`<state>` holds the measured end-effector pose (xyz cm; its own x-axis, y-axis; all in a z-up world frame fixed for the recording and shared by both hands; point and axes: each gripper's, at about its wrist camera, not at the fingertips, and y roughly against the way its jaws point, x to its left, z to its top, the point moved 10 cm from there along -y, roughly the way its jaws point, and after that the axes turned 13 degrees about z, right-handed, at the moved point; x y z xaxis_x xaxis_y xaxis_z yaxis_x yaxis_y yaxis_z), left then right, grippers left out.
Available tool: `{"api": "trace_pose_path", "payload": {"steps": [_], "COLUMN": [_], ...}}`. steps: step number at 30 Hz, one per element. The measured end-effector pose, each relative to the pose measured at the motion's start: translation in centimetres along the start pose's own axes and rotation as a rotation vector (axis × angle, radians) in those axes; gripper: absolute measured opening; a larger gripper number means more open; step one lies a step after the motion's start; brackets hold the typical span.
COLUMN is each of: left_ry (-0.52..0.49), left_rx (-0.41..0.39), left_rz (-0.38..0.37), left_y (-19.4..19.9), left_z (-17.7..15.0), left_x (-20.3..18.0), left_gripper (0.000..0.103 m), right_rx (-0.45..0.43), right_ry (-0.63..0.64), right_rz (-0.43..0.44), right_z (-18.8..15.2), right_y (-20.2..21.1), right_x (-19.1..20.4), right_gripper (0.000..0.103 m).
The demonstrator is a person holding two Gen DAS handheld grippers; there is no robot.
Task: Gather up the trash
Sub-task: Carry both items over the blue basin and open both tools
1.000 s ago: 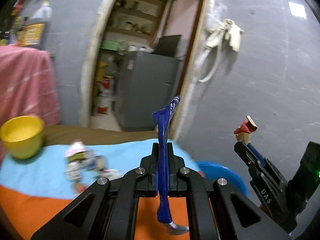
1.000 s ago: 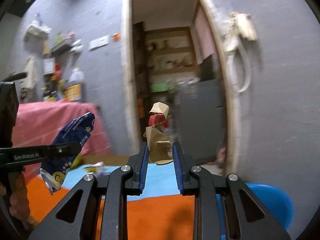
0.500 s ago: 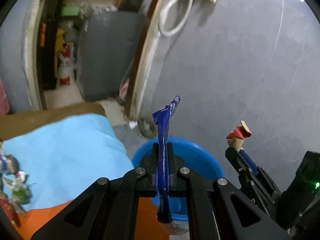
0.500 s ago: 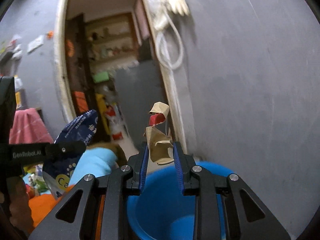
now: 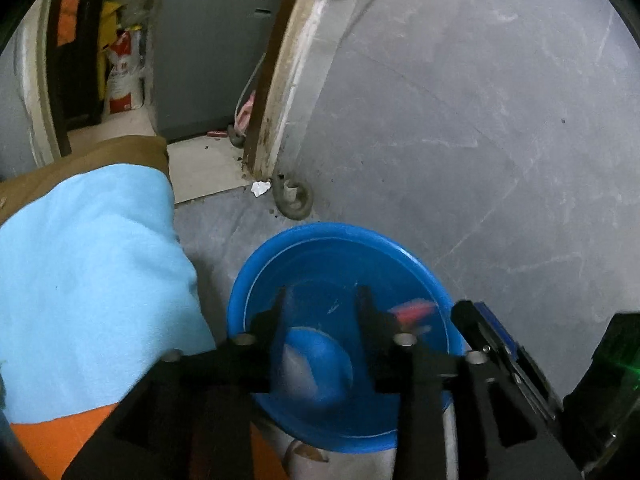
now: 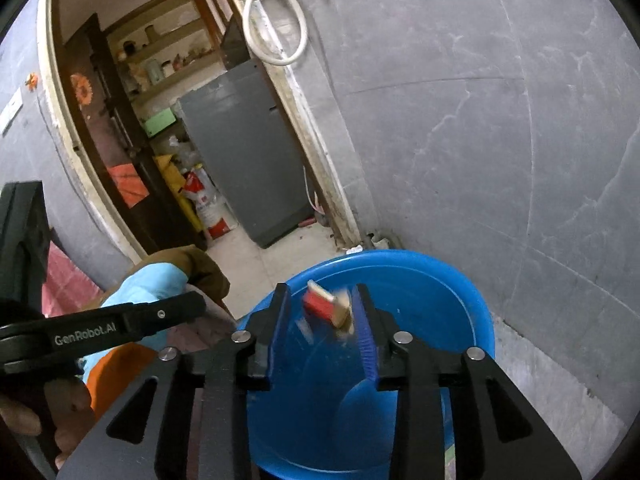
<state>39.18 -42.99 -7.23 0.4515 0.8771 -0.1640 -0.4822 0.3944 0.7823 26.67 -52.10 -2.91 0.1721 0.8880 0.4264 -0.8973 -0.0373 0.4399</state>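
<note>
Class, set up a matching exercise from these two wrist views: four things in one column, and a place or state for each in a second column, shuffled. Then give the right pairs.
Column 1
1. blue basin
2. red and tan wrapper
3. white hose loop
4. light blue cloth

Column 2
A. hangs on the grey wall beside the doorway
B. stands on the floor below both grippers
C. lies over the surface left of the basin
D. blurred, between the right gripper's open jaws, above the basin

Pairs: 1-B, 2-D, 3-A, 4-C
</note>
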Motion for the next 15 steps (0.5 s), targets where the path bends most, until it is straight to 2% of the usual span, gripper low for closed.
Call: {"api": "trace_pose_path", "payload": {"steps": [5, 7, 9, 13, 15], "left_ry": [0.037, 0.043, 0.053, 0.08, 0.096], "left_rx": [-0.04, -0.08, -0.122, -0.225, -0.283], "left_rz": [0.01, 0.026, 0.044, 0.097, 0.132], "left_y": [1.9, 3.6, 5.2, 8.3, 10.2], "left_z": [0.5, 0.6, 0.8, 1.2, 1.2], "left_x": [1.2, 1.6, 2.1, 4.3, 5.7], "left_gripper": [0.036, 0.043, 0.049, 0.058, 0.065], "right_rx": [-0.021, -0.048, -0.089, -0.152, -0.181], "right_ry": [-0.024, -0.013, 0.012, 0.068, 0.099], "right_rz": [-0.006, -0.007, -0.005, 0.004, 0.017], "right_z": [0.8, 1.4, 2.1, 2.8, 3.2], "right_y": [0.2, 0.5, 1.0, 2.0, 2.4], "right_x": [-0.1, 0.3, 0.9, 2.5, 3.5], "right_gripper": [0.037, 0.042, 0.051, 0.059, 0.074]}}
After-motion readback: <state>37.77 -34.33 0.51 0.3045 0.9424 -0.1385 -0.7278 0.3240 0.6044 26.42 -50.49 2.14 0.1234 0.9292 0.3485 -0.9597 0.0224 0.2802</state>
